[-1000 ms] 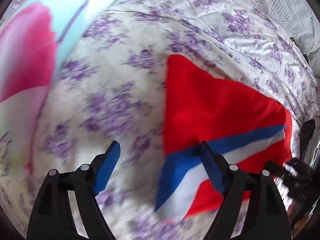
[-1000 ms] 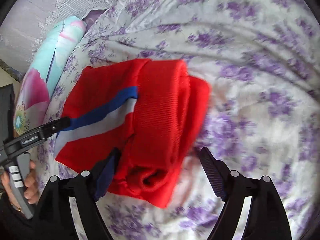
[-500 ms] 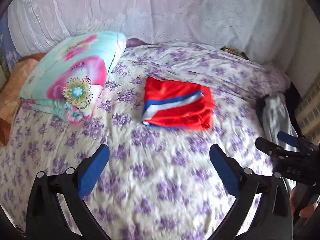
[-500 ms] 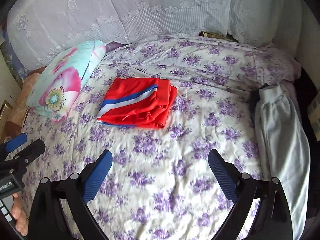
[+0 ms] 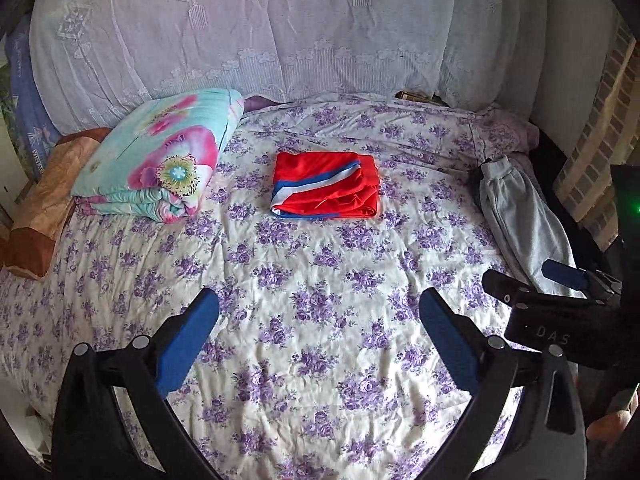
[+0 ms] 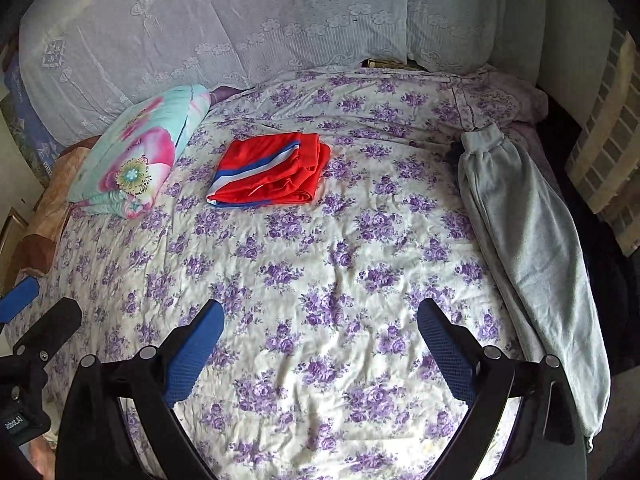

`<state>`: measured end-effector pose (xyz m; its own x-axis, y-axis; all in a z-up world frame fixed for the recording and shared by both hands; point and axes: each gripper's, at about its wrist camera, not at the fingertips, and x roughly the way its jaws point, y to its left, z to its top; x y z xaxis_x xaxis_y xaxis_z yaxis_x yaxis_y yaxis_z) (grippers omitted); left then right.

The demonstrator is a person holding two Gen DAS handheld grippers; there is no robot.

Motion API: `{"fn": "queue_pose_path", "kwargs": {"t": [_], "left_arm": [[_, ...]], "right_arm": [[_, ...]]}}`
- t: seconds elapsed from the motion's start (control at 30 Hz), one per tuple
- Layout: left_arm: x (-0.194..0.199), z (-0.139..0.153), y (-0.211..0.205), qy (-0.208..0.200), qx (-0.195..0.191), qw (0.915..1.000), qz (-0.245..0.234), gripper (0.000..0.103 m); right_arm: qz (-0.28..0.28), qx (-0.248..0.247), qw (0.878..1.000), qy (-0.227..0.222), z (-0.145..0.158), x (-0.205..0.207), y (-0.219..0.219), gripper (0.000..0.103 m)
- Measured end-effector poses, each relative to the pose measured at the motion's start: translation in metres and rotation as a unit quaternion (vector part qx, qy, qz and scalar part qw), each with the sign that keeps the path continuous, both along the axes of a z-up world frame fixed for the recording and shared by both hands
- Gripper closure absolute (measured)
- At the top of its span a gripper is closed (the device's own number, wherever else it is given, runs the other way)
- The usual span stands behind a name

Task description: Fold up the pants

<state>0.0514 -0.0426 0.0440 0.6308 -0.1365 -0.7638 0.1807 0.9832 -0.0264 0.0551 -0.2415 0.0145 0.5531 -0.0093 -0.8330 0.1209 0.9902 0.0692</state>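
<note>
Item 1, nearest: your left gripper (image 5: 319,334) is hovering over the near part of the bed (image 5: 320,280), its jaws standing wide apart and holding nothing; only the purple-flowered sheet is showing between the blue pads (image 5: 188,344).

Item 2: your right gripper (image 6: 320,344) is hovering beside it over the same near stretch of the bed (image 6: 320,260), jaws likewise spread wide and gripping nothing. Each gripper is showing at the edge of the other's view.

Item 3: grey pants (image 6: 528,248) are lying stretched along the bed's right edge, cuffed end pointing toward the far side, unfolded (image 5: 520,220).

Item 4, the task piece: red pants (image 5: 326,190) with a blue and white stripe are lying folded into a compact rectangle on the far half of the bed, a little left of centre, well apart from both grippers (image 6: 272,174).

Item 5: a folded floral blanket (image 5: 160,156) in turquoise and pink is sitting near the far left corner, close beside the red pants without touching them (image 6: 136,160).

Item 6, farthest: a white lace cover (image 5: 280,32) is hanging along the bed's far edge (image 6: 240,20).
</note>
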Motion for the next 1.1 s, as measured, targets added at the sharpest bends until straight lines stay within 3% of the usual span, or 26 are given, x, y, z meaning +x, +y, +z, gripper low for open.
{"fn": "queue_pose_path", "kwargs": {"t": [0.3, 1.1], "left_arm": [[-0.013, 0.008, 0.003, -0.009, 0.003, 0.9999, 0.006, 0.005], [-0.004, 0.001, 0.006, 0.0, 0.002, 0.9999, 0.013, 0.005]], "right_arm": [[0.013, 0.002, 1.0, -0.009, 0.008, -0.012, 0.012, 0.005], [0.01, 0.004, 1.0, -0.009, 0.007, -0.012, 0.015, 0.005]]}}
